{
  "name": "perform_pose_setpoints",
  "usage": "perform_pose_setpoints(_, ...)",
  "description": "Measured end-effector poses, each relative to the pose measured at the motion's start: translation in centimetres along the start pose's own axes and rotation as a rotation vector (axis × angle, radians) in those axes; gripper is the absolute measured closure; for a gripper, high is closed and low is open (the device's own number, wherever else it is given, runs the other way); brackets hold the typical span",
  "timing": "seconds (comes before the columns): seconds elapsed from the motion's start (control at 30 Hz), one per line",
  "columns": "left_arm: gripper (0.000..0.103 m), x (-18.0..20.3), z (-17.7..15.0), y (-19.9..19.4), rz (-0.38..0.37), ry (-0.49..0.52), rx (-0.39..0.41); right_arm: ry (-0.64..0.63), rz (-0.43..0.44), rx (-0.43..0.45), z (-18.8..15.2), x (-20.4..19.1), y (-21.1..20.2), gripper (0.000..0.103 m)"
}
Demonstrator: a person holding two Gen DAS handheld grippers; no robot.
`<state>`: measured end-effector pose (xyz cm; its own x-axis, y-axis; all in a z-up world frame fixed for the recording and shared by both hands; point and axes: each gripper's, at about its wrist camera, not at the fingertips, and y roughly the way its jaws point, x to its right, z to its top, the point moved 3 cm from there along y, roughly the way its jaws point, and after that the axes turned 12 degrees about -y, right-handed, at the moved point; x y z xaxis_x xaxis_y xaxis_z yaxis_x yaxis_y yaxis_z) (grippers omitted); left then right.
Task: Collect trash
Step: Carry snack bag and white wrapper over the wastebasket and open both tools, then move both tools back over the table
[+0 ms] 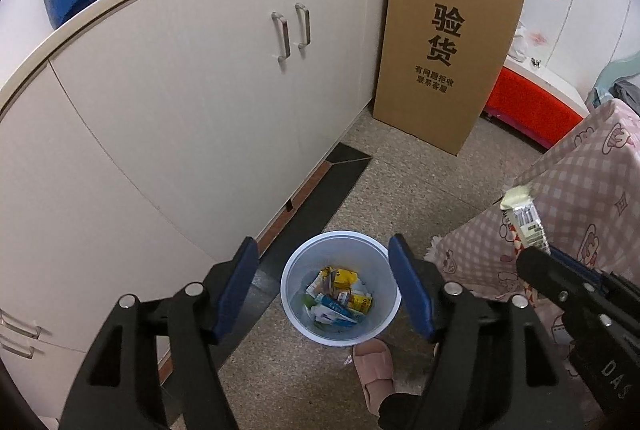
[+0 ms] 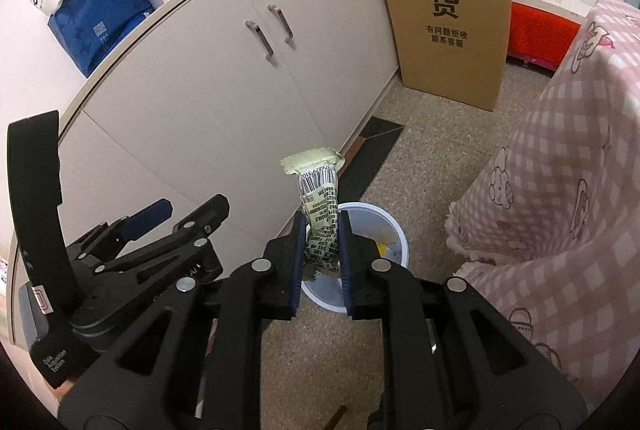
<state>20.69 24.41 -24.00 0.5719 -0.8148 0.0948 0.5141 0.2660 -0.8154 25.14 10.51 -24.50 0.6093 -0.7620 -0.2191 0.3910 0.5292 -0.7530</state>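
A white waste bin (image 1: pixel 340 235) stands on the floor by the cabinet, with several crumpled wrappers (image 1: pixel 340 294) inside. My left gripper (image 1: pixel 323 242) hangs above it, open, its blue pads (image 1: pixel 240 282) either side of the bin's mouth with nothing between them. My right gripper (image 2: pixel 322 220) is shut on a pale snack wrapper (image 2: pixel 318 190) with a barcode, which stands upright above the bin's rim (image 2: pixel 400 234). In the left wrist view that wrapper (image 1: pixel 524 218) shows at the right, held to the right of the bin. The left gripper (image 2: pixel 188 210) shows at the left in the right wrist view.
A beige cabinet (image 1: pixel 200 102) with metal handles runs along the left. A tall cardboard box (image 1: pixel 448 42) leans at its far end. Furniture under a pink checked cloth (image 1: pixel 580 198) crowds the right. A pink slipper (image 1: pixel 374 370) on a foot lies just in front of the bin.
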Motion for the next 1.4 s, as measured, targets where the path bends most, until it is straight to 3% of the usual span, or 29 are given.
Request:
perform_pose_setpoints(0.43, 0.034, -2.1, 0.0, -0.4, 0.008, -0.041, 0.006, -0.034, 0.028, -0.008, 0.4, -2.0, 1.0, 0.087)
perform_pose_setpoints(0.67, 0.032, -5.2, 0.7, 0.0, 0.05, -0.121, 0.01, -0.064, 0.045, 0.004, 1.5, -3.2, 1.6, 0.087)
perform_pose_setpoints(0.77, 0.032, -6.8, 1.1, 0.2, 0.075, -0.169, 0.011, -0.07, 0.052, 0.021, 2.1, -3.6, 2.1, 0.082)
perform_pose_setpoints(0.83, 0.032, -7.8, 1.3, 0.3, 0.089, -0.206, 0.013, -0.058, 0.055, 0.036, 2.5, -3.5, 2.5, 0.042)
perform_pose_setpoints(0.87, 0.031, -8.1, 1.3, 0.3, 0.092, -0.216, 0.014, -0.043, 0.039, 0.047, 2.6, -3.4, 2.6, 0.029)
perform_pose_setpoints(1.07, 0.031, -8.9, 1.2, 0.4, 0.118, -0.215, 0.017, -0.062, 0.007, 0.045, 2.5, -3.3, 2.8, 0.029)
perform_pose_setpoints(1.4, 0.031, -6.9, 1.0, -1.4, 0.05, -0.19, 0.022, -0.057, -0.07, 0.08, 1.8, -1.7, -1.0, 0.029)
